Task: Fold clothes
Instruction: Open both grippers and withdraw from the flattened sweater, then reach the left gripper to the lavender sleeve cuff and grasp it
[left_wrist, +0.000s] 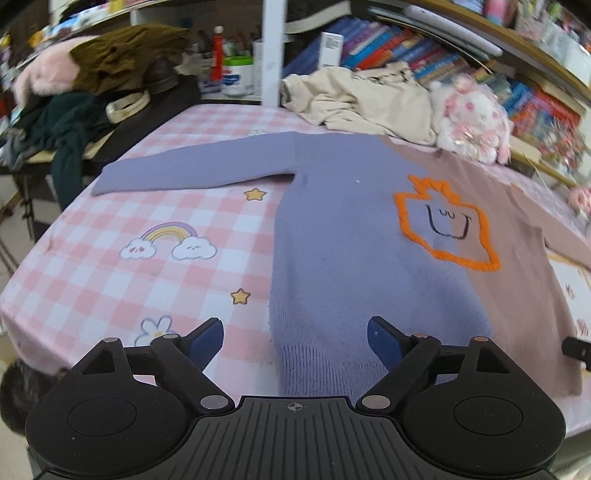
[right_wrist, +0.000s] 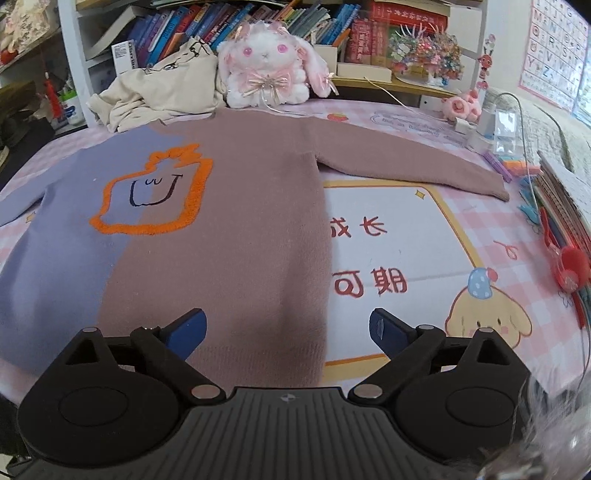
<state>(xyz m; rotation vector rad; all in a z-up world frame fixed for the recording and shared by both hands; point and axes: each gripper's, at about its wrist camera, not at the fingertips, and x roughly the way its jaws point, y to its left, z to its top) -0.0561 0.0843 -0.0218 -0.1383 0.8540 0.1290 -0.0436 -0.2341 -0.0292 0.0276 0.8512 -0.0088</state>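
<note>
**Sweater laid flat, both grippers wide and empty at the hem**

The sweater (left_wrist: 354, 229) lies spread face-up on the bench (left_wrist: 110, 236), half purple, half brown, with an orange outline figure (left_wrist: 443, 225) on the chest. The purple sleeve (left_wrist: 192, 170) stretches out to one side and the brown sleeve (right_wrist: 410, 162) to the other. The left hand-held gripper (left_wrist: 295, 341) hangs over the purple hem with its jaws wide and nothing between them; the right hand-held gripper (right_wrist: 288, 330) hangs over the brown hem, also wide and empty. Folding has not begun, by my reading.

Risks from here:
- The knit looks soft and thick, so a pinch may take only the top layer and the back would drag behind, leaving a crooked fold.
- The checked cloth under the sweater could be caught along with the hem and lifted.
- The brown cuff ends near pens (right_wrist: 498, 166) and stacked books (right_wrist: 561, 199) at the bench edge; a swung sleeve could knock them.
- The plush rabbit (right_wrist: 269, 70) and cream garment (right_wrist: 162, 88) sit just beyond the collar, so a fold upward could snag on them.

No bin or basket for clothes is visible. A white tub (left_wrist: 236, 77) stands on the shelf behind; its contents cannot be made out.
</note>
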